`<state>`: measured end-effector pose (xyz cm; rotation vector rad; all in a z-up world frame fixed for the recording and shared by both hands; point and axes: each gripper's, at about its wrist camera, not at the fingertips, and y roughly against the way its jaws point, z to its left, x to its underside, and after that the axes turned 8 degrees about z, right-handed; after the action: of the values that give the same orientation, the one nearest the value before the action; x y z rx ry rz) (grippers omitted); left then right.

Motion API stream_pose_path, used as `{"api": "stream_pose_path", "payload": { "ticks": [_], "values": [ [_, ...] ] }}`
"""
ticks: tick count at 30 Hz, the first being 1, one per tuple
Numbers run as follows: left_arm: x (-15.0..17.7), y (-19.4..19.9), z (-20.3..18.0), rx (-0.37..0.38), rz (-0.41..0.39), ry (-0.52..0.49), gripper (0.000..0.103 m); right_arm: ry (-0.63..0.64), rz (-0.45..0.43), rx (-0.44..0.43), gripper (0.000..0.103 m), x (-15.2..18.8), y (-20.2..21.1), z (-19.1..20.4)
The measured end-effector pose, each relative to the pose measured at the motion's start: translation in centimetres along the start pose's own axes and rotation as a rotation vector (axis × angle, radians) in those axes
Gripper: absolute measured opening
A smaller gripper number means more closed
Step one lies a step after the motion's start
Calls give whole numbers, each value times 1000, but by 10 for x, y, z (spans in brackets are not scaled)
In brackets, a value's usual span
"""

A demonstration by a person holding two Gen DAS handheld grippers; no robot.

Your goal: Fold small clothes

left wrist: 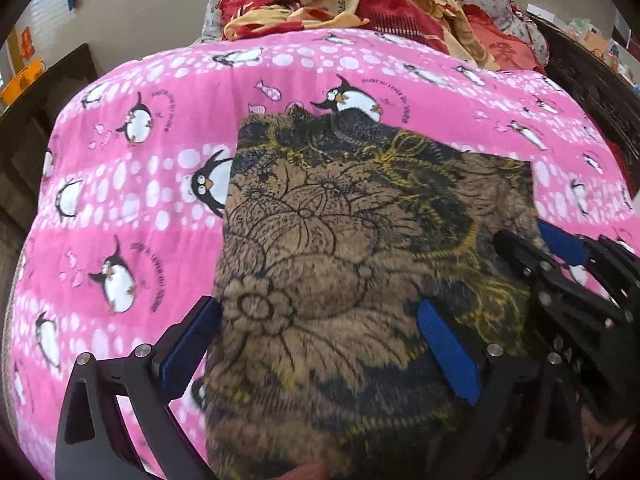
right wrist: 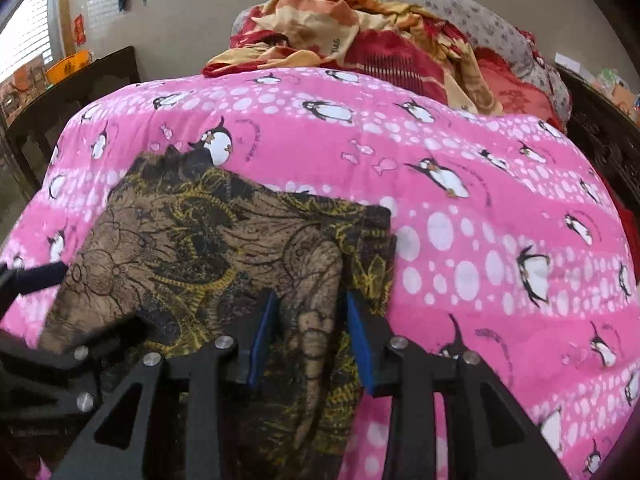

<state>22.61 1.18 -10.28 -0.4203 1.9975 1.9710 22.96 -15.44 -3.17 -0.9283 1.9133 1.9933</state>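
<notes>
Slippage worry: brown garment (left wrist: 352, 264) sits mid-bed on the pink quilt (left wrist: 132, 216); left tongs (left wrist: 320, 344) wide over it, right tongs (right wrist: 308, 336) half-open around its 3 o'clock edge, could bunch the fold.

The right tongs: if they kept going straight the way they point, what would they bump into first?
Probably the brown patterned garment itself: the right tongs stand open with its fabric between the pads. Past its far edge lies the pink penguin blanket, though depth is unclear.

Left tongs (left wrist: 320, 344) spread wide; right tongs (right wrist: 310, 340) part-open, side by side.
</notes>
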Motion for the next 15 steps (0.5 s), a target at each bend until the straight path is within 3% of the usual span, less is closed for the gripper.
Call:
{"api": "stream_pose_path", "payload": {
  "ticks": [4, 7, 10, 15],
  "values": [
    [0, -13, 8, 45, -15, 30, 88, 75, -67, 66, 39, 13, -3, 12],
    [1, -19, 13, 83, -40, 52, 89, 48, -88, 23, 40, 15, -4, 4],
    [6, -19, 12, 73, -73, 56, 89, 37, -89, -6, 40, 14, -6, 0],
    [7, -19, 17, 97, -64, 62, 89, 38, -85, -7, 40, 12, -6, 0]
  ]
}}
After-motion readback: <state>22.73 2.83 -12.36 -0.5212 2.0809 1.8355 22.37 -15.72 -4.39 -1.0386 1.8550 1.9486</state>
